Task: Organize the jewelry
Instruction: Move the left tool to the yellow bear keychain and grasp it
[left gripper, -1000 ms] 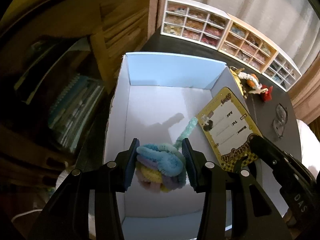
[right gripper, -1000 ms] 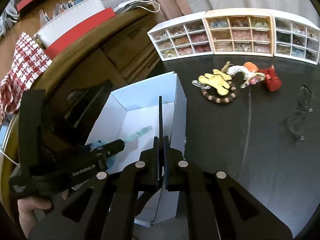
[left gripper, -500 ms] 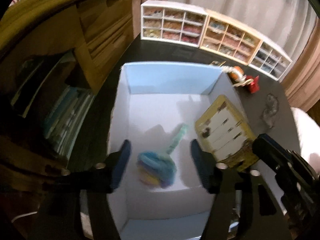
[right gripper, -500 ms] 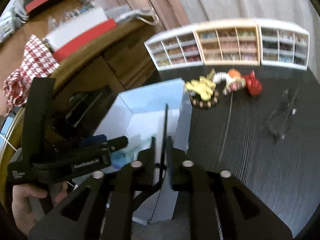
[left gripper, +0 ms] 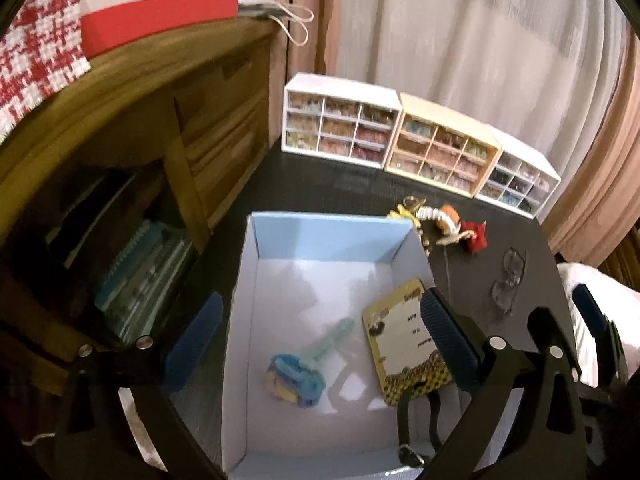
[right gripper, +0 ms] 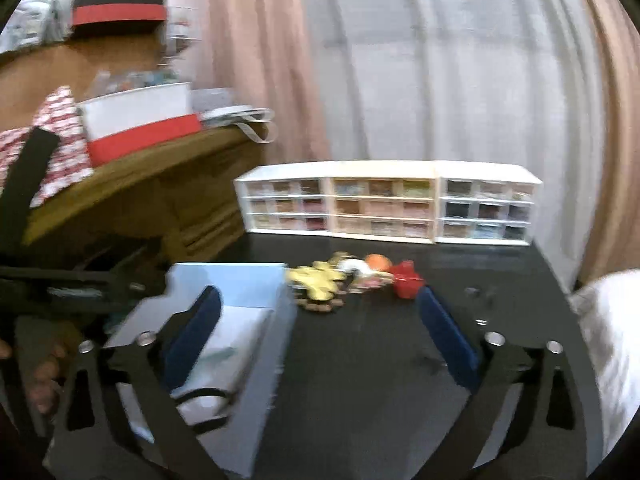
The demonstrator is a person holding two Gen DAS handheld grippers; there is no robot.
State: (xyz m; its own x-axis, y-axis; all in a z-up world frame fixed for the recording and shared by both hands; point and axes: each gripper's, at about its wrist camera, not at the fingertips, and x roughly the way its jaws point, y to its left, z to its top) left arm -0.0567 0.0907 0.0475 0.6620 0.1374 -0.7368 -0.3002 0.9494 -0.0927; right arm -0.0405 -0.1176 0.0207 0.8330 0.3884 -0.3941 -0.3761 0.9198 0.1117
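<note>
A pale blue open box (left gripper: pixel 332 232) stands on the black table. Inside lie a fuzzy blue-yellow-purple trinket (left gripper: pixel 295 378) with a green tail and a yellow tag card (left gripper: pixel 404 352) with a black strap. My left gripper (left gripper: pixel 320 346) is open and empty above the box. My right gripper (right gripper: pixel 318 342) is open and empty, above the box's right wall (right gripper: pixel 276 344) and the table. A pile of trinkets, yellow (right gripper: pixel 316 278), orange (right gripper: pixel 378 262) and red (right gripper: pixel 406 280), lies beyond the box; it also shows in the left wrist view (left gripper: pixel 444 220).
Three small drawer units (right gripper: pixel 384 204) line the table's back edge before a curtain. Clear glasses (left gripper: pixel 508 280) lie right of the box. A wooden cabinet (left gripper: pixel 132 140) with books stands left. A white cloth (right gripper: pixel 612 340) is at far right.
Both grippers opened and lifted back. The left let go of the fuzzy trinket, which now lies on the box floor. The right let go of the yellow card, now in the box.
</note>
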